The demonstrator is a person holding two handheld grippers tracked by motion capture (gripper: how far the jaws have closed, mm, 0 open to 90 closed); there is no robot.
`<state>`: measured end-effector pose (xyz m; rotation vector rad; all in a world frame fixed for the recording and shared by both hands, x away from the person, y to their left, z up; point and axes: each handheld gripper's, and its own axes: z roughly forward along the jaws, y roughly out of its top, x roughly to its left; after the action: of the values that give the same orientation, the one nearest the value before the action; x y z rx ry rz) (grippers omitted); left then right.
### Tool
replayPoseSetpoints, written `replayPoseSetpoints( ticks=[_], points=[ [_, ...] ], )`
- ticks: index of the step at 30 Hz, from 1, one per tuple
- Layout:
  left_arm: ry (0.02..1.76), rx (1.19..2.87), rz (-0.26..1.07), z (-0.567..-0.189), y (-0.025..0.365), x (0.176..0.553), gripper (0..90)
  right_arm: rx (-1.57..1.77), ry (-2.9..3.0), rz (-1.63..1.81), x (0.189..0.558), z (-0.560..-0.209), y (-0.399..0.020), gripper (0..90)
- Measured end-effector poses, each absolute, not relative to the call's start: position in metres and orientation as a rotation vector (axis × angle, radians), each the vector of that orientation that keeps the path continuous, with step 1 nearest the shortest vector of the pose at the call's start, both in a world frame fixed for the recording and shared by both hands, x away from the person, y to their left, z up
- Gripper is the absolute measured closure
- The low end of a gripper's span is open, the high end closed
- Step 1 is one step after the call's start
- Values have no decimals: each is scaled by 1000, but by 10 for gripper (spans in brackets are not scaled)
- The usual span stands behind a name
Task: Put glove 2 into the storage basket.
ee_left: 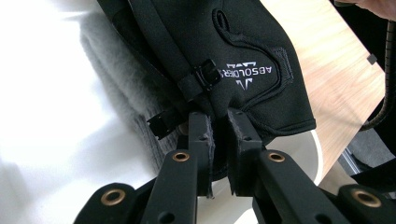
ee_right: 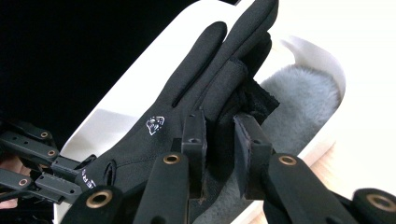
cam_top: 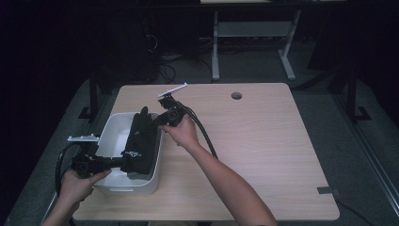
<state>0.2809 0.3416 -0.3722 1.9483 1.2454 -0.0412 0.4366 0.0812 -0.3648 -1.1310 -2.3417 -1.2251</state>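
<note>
Black jaws rise up closest to us in the left gripper view, and they pinch the cuff end of a black glove (ee_left: 243,60). That left gripper (ee_left: 218,122) is closed on the glove, with just a thin bit of cloth between its pads. Small white letters sit on the glove near that spot, and a little strap with a buckle hangs beside it.

Over on the other end, the right gripper (ee_right: 219,123) is closed on the glove too, down by the thumb. The long fingers of the glove point away past it.

From the high view, the person holds one gripper in each hand. The left hand (cam_top: 77,183) is near the front edge of the wooden table (cam_top: 263,150), and the right hand (cam_top: 183,133) reaches in from the middle. The glove is stretched out long between them, right over the white bin (cam_top: 117,188).

I think they hold both ends so the glove stays flat and does not flop or fold. It hangs just above the bin, so it looks like they want to lay it down inside. Something soft and grey and fuzzy (ee_right: 303,98) lies in the bin under the glove already, so it would land on that.
</note>
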Motion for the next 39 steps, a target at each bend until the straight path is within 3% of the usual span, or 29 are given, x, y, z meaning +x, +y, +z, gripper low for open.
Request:
replayPoseSetpoints(
  ticks=[12, 22, 39],
  points=[
    [1259, 1938, -59, -379, 342, 281, 788, -1154, -2354, -1190, 437, -376, 83, 719],
    [1267, 1933, -28, -375, 344, 283, 690, -1152, -2378, -1200, 438, -374, 78, 575],
    [1189, 1901, -22, -352, 330, 290, 635, -1150, -2347, -1302, 438, -355, 48, 563]
  ],
)
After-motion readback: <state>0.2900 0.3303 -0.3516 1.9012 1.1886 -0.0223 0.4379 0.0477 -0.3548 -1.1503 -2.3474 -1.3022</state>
